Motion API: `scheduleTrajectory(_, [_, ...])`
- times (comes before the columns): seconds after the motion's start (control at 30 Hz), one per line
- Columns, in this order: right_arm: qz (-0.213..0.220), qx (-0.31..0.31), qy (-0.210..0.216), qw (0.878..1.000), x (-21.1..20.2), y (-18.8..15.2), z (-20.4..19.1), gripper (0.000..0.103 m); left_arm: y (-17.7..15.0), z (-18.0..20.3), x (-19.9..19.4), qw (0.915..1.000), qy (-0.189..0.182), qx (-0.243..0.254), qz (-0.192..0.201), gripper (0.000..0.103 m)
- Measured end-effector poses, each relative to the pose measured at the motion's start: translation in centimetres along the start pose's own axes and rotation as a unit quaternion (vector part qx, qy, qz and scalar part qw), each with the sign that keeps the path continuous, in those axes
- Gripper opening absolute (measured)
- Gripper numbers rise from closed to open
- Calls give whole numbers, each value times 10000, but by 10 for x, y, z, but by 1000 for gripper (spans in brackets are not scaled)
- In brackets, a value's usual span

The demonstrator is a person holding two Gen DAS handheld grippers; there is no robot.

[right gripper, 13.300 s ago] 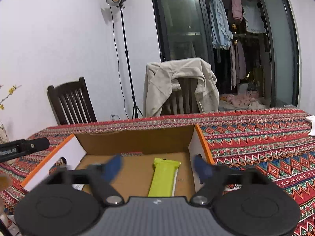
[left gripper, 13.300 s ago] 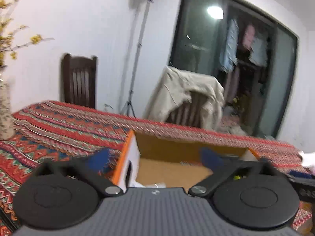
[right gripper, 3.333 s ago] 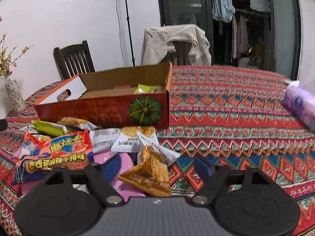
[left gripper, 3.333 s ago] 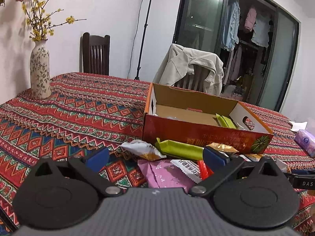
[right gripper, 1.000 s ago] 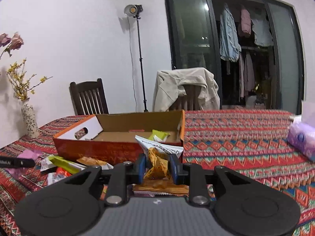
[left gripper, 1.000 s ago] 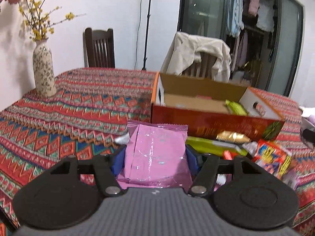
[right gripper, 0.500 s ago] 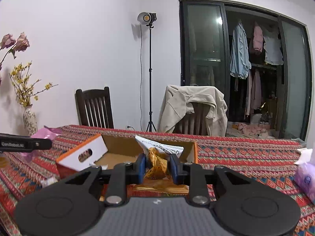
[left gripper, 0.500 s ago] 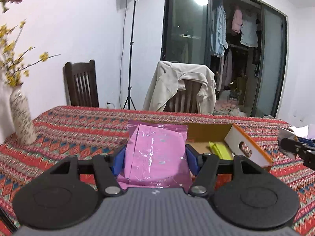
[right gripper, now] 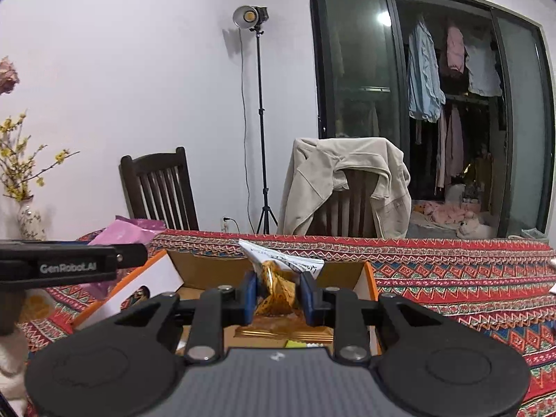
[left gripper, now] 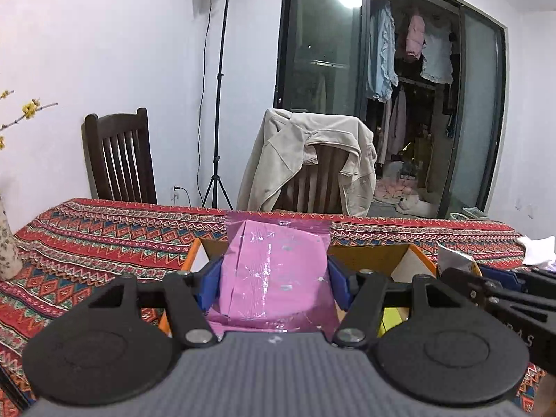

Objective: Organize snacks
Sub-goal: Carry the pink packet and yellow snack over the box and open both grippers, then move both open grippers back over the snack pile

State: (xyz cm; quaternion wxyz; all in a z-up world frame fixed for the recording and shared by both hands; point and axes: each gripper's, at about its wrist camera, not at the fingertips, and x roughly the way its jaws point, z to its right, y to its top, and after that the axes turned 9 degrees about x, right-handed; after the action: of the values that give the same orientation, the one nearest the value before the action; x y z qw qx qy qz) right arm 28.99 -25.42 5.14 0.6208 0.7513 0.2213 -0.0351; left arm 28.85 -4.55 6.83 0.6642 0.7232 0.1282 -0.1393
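Over box (left gripper: pixel 413 259), jaws pinch pink packet (left gripper: pixel 274 271)

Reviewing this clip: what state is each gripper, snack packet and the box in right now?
Left gripper: shut on the pink packet.
Pink packet: held above the box.
Right gripper: shut on the gold packet.
Gold packet: held above the box.
Cardboard box: open-topped, on the table.

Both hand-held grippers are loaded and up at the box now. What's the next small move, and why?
Probably lower both a little and open them to drop the packets. The left hand-held gripper is shut on the pink packet and the right hand-held gripper on the golden packet, both over the open cardboard box, where a yellow-green snack already lies.
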Motion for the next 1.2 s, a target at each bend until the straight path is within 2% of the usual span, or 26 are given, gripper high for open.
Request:
scheduleTrajectory(0.2, [-31,94,-5,10000,20,-14,12,25,-15,-2,19,10000,54,12,0,63])
scheduleTrajectory(0.33, [-274,73,-77,9996,38,-24,17,26,-24,-7,26,10000,52,0,-65,64])
scheduleTrajectory(0.4, [-380,114,-59,9992,42,-28,20,26,-27,-10,27,10000,53,-28,-33,68])
scheduleTrajectory(0.47, [-410,120,-71,9991,42,-31,21,42,-29,-12,23,9999,84,-35,61,89])
scheduleTrajectory(0.5, [-401,151,-66,9991,42,-31,21,65,-28,-11,20,9998,112,-57,139,95])
scheduleTrajectory(0.53, [-376,172,-63,9991,40,-30,21,84,-28,-11,17,9996,140,-76,213,103])
scheduleTrajectory(0.6, [-320,176,-82,9993,36,-32,21,100,-27,-13,12,9992,169,-140,338,103])
scheduleTrajectory(0.97, [-239,191,-159,9994,26,-31,19,103,-21,-14,3,9987,175,-206,441,103])
scheduleTrajectory(1.2, [-126,268,-221,9993,15,-24,20,103,-12,-17,-11,9983,56,-303,495,103])
